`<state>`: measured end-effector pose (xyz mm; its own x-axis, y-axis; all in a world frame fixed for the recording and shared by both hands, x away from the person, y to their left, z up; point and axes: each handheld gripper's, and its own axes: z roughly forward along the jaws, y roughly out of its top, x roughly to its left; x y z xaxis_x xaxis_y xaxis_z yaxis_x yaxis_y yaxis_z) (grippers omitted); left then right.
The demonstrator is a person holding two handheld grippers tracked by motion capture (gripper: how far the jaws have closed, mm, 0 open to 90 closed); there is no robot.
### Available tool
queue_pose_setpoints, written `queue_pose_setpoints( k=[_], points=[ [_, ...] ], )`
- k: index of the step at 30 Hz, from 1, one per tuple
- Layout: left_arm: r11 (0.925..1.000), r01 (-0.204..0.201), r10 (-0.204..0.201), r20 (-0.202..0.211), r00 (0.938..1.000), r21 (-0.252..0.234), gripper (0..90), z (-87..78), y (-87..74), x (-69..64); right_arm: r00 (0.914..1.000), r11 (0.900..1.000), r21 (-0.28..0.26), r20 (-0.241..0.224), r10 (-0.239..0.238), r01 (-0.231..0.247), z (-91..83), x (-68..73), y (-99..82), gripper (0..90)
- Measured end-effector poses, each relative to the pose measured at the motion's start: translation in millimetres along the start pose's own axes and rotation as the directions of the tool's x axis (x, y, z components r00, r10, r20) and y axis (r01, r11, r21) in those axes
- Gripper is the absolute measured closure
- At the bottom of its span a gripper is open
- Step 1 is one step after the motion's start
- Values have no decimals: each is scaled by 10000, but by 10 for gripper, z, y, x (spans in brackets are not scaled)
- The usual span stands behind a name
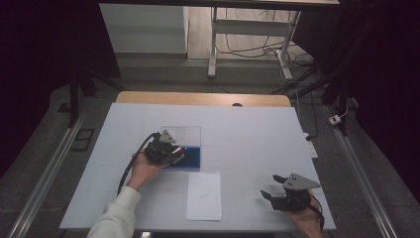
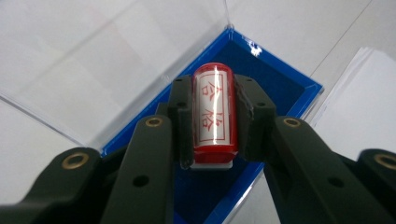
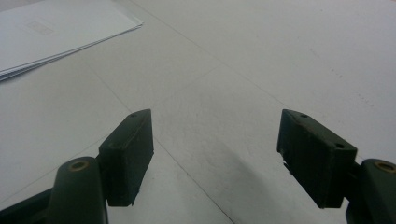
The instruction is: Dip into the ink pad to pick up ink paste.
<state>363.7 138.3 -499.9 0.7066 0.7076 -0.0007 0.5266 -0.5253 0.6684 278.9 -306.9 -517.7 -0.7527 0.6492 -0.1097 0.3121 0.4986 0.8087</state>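
a dim room surrounds the scene, its left and right sides lost in near-black shadow where nothing can be made out; behind the counter [image 1: 257, 129] a grey floor [image 1: 163, 74] carries the white legs of another table frame [image 1: 214, 44] and a tangle of cables [image 1: 252, 49], cut off by the top edge. the counter is covered in a pale white sheet, with a strip of bare wood showing along its far edge. metal rails [image 1: 47, 171] run down both sides of it.

a stack of white paper [image 1: 204, 196] lies near the front edge, any faint print on it too small to read. just beyond it sits a shallow blue-lined case [image 1: 194, 157], its clear lid [image 1: 181, 134] thrown back flat and hard to tell from the sheet in the high view.

the left gripper [image 1: 168, 151], held by a hand in a white sleeve, hangs over the case; its fingers [image 2: 182, 109] are clamped on a red cylindrical stamp [image 2: 212, 114], which lies between them above the blue lining. red characters show on the stamp's white label, partly washed out by glare.

the right gripper [image 1: 275, 187] rests well apart near the counter's front right corner, its fingers [image 3: 130, 149] spread wide with nothing between them; the hand holding it is cut off by the bottom edge.
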Motion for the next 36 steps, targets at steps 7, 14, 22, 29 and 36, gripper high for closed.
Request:
queue_pose_setpoints(
  k=[7,14,22,29,36],
  points=[
    [9983,-494,517,-772,9957,313,707,30,37,-131,10000,10000,-14,-16,-22,22,5,22,12,266],
    [10000,-11,11,-325,9995,11,707,31,-6,-56,10000,10000,48,-50,-67,67,12,26,19,266],
    [10000,-67,67,-362,9993,16,707,32,-7,-61,9999,9999,86,-46,-91,91,13,27,17,266],
    [10000,24,-25,-216,9998,-44,707,30,-18,-37,9999,9999,85,-11,-123,123,23,32,14,266],
    [9999,62,-65,-248,9997,-98,707,31,-26,-42,9999,9999,70,43,-107,106,13,34,21,265]
  ],
)
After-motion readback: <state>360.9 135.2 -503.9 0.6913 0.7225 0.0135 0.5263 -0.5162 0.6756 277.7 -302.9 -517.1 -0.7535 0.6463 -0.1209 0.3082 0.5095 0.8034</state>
